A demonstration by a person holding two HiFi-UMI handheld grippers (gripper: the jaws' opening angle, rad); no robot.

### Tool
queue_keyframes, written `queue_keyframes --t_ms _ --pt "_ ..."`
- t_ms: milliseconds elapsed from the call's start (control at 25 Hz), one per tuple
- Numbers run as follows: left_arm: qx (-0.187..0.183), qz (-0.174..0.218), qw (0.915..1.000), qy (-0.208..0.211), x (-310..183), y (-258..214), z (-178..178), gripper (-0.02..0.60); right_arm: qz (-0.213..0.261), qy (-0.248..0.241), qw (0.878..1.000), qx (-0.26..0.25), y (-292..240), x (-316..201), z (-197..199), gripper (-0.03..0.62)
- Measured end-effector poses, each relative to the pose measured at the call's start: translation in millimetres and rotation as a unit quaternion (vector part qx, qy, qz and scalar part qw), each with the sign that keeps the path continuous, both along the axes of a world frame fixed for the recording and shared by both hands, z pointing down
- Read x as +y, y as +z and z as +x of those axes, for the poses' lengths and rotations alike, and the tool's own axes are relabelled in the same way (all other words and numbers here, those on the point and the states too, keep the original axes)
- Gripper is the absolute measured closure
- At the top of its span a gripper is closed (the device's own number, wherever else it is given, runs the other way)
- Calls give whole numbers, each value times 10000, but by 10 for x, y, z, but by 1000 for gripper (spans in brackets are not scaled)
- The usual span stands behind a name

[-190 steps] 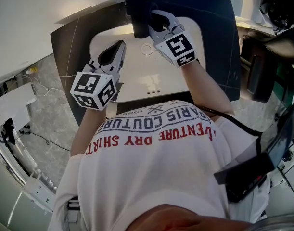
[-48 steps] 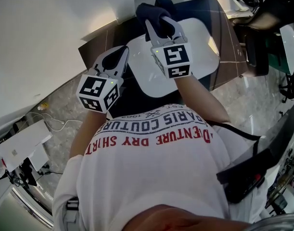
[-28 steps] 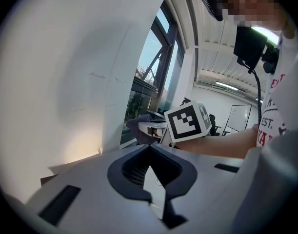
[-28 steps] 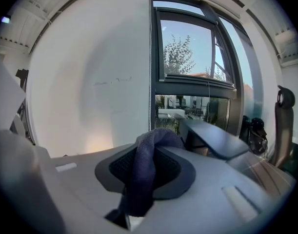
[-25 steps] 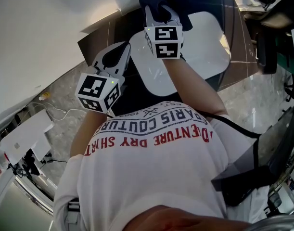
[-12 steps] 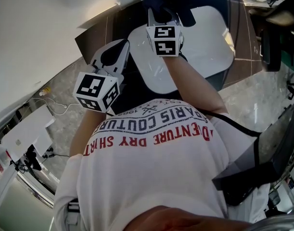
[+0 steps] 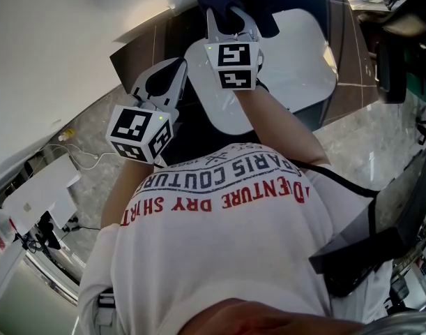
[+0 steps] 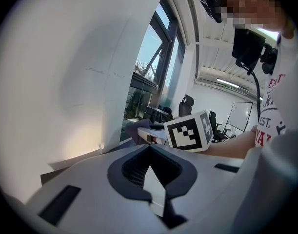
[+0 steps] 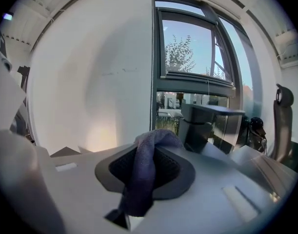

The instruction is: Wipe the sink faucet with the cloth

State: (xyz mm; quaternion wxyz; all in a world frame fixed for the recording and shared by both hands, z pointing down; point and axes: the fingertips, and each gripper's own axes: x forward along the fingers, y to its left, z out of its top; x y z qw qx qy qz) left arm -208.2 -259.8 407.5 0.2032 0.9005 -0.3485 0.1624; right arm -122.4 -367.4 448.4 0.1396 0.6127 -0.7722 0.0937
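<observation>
Two grippers over a white sink point(image 7: 296, 54) set in a dark bench point(image 7: 139, 51), head view and both gripper views.

Cloth: the dark blue cloth point(image 9: 141, 179) runs lengthwise through the jaws of the right gripper point(image 9: 151, 146). It is bunched in a fold above the tips and trails down past the rear of the pads. From the head view, the cloth mass lies at the far rim of the sink, just beyond the right gripper's marker cube point(image 7: 232, 65). The dark, blocky faucet point(image 9: 207, 126) stands just right of the fold and beyond it (whether cloth and faucet touch cannot be told).

Jaws: the right jaws are pressed together on the cloth, with only fabric between the pads. The left gripper point(image 8: 149, 147) has its jaws closed tip to tip with nothing between them; through the lozenge-shaped gap behind the tips shows only white. It hangs over the near left corner of the sink, well apart from cloth and faucet.

Change: against the frame half a second earlier, the right gripper's cube has rolled slightly – its marker faces present differently – and sits a little to the left, the cloth still pinched. The left gripper keeps its place and its closed jaws.
</observation>
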Motion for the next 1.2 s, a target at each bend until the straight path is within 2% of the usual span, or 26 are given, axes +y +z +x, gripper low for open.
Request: queue_keyframes --t_ms 240,960,1200 --pt "13 34 10000 72 45 -37 35 580 10 138 9999 102 -63 154 96 525" --pt "71 -54 9982 599 429 38 416 580 -85 409 9991 30 -118 1128 557 525" --pt "125 11 9979 630 491 -25 429 580 450 67 9990 -1 -520 1195 492 525"
